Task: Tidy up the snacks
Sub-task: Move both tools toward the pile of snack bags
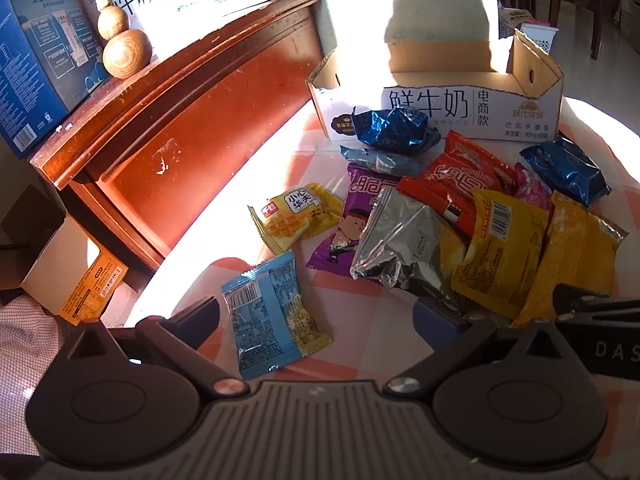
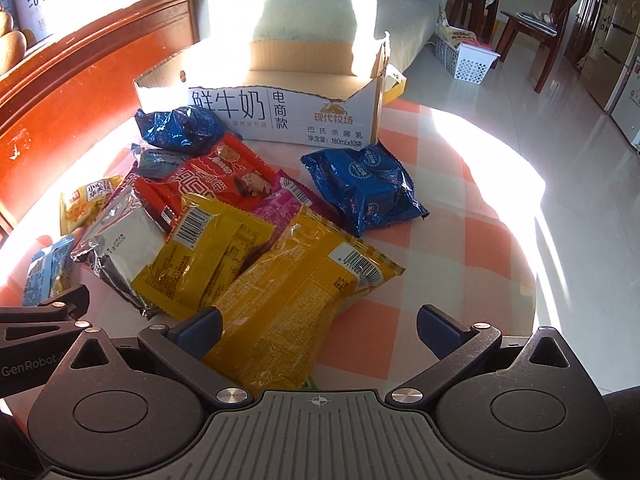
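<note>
Both claws [image 1: 316,316] [image 2: 318,328] spread wide, hovering low over snack pile [image 2: 224,216].

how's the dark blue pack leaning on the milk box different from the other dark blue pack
The dark blue pack by the box rests against the cardboard milk box, at the pile's far left; the other dark blue pack lies flat on the checked tablecloth, right of the pile and clear of the box. The first looks more crumpled. Both are shiny foil.

roughly twelve snack packets [image 2: 208,264], one milk carton box [image 2: 264,116]
</note>
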Motion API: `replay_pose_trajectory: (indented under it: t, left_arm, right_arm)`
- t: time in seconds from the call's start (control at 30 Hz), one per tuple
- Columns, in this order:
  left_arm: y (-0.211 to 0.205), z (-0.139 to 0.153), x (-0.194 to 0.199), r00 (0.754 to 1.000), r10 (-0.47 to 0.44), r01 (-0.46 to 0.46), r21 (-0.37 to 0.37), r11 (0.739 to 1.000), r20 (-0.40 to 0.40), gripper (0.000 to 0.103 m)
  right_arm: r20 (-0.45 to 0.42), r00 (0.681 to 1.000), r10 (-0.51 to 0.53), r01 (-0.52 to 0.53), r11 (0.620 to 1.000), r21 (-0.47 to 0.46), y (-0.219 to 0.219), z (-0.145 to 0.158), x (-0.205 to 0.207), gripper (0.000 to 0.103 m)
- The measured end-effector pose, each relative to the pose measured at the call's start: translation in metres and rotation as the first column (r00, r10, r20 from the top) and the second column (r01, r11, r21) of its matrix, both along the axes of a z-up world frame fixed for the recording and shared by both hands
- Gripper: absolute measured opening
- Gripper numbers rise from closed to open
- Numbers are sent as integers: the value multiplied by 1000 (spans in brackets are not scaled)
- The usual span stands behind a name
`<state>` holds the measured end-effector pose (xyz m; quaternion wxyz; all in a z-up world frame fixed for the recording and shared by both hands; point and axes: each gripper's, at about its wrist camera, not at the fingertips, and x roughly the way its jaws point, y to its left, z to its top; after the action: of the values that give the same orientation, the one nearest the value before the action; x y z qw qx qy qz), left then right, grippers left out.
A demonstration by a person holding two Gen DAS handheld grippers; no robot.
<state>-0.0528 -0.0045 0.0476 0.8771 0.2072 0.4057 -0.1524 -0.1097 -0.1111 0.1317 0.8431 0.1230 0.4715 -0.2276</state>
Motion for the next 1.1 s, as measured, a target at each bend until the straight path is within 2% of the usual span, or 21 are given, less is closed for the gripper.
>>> replay_pose_trajectory:
  t: [1.1]
  left_arm:
    - [-1, 2, -1, 1000, 5, -5, 5, 1000, 21, 100]
  right_arm:
    - [18, 1000, -10, 10, 1000, 3, 1, 1, 0, 103]
